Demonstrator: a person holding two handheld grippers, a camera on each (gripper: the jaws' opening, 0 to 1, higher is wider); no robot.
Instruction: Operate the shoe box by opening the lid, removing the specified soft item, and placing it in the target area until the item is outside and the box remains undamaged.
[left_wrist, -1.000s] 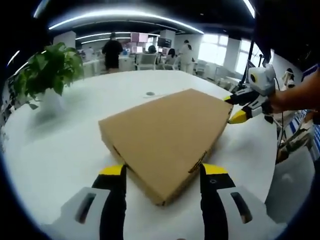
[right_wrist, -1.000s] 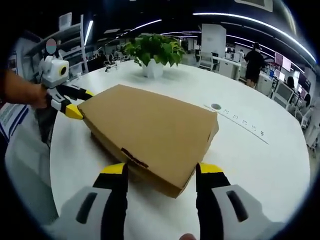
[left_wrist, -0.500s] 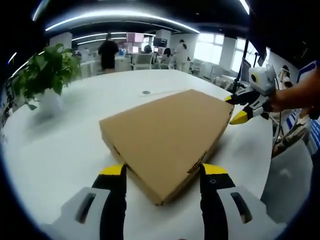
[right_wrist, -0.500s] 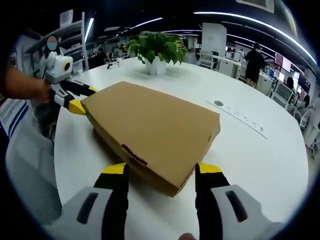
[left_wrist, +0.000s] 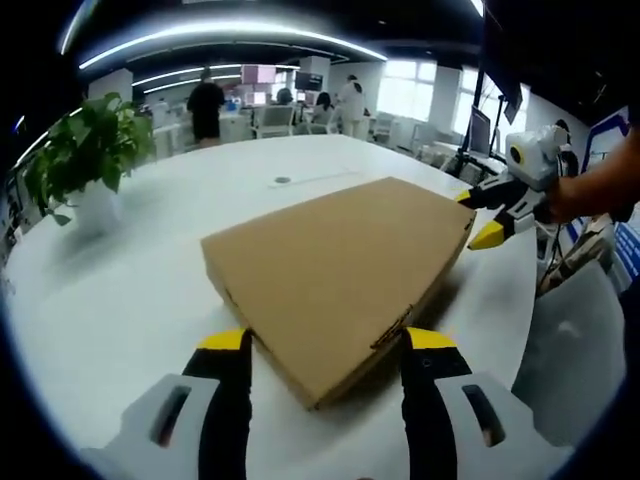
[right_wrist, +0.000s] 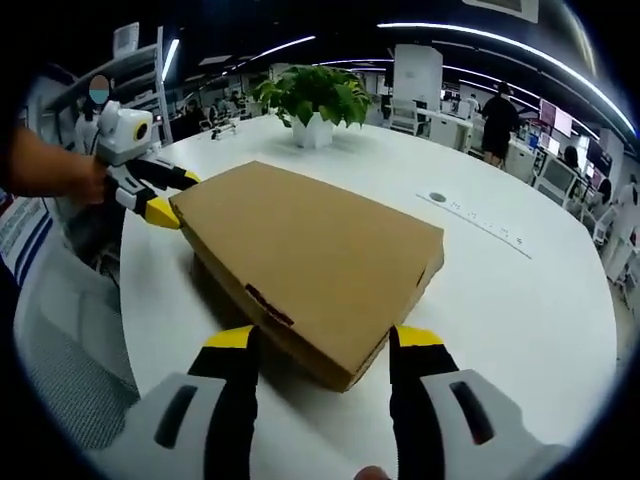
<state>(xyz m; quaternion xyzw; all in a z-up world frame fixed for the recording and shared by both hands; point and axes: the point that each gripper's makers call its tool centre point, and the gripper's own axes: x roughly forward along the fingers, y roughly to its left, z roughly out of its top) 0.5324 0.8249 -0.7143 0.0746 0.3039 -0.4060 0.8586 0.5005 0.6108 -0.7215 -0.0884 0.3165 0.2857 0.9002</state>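
A flat brown cardboard shoe box (left_wrist: 340, 265) (right_wrist: 310, 250) lies on the round white table (left_wrist: 120, 300) with its lid closed. My left gripper (left_wrist: 326, 342) is open, and the box's near corner sits between its yellow-tipped jaws. From the right gripper view, that left gripper (right_wrist: 172, 196) stands at the box's far left corner, held by a hand. My right gripper (right_wrist: 326, 340) is open too, straddling the opposite corner. It appears as the right gripper (left_wrist: 478, 216) at the box's far right corner, jaws apart. The soft item inside is hidden.
A potted green plant (left_wrist: 85, 150) (right_wrist: 315, 100) stands on the table beyond the box. A round cable port (left_wrist: 283, 181) (right_wrist: 437, 198) is set into the tabletop. A grey chair (left_wrist: 570, 350) (right_wrist: 60, 330) sits off the table's edge. People stand at desks far behind.
Both views have drifted a little, so the cameras moved slightly. The box lies as before, and both grippers stay open at its opposite corners.
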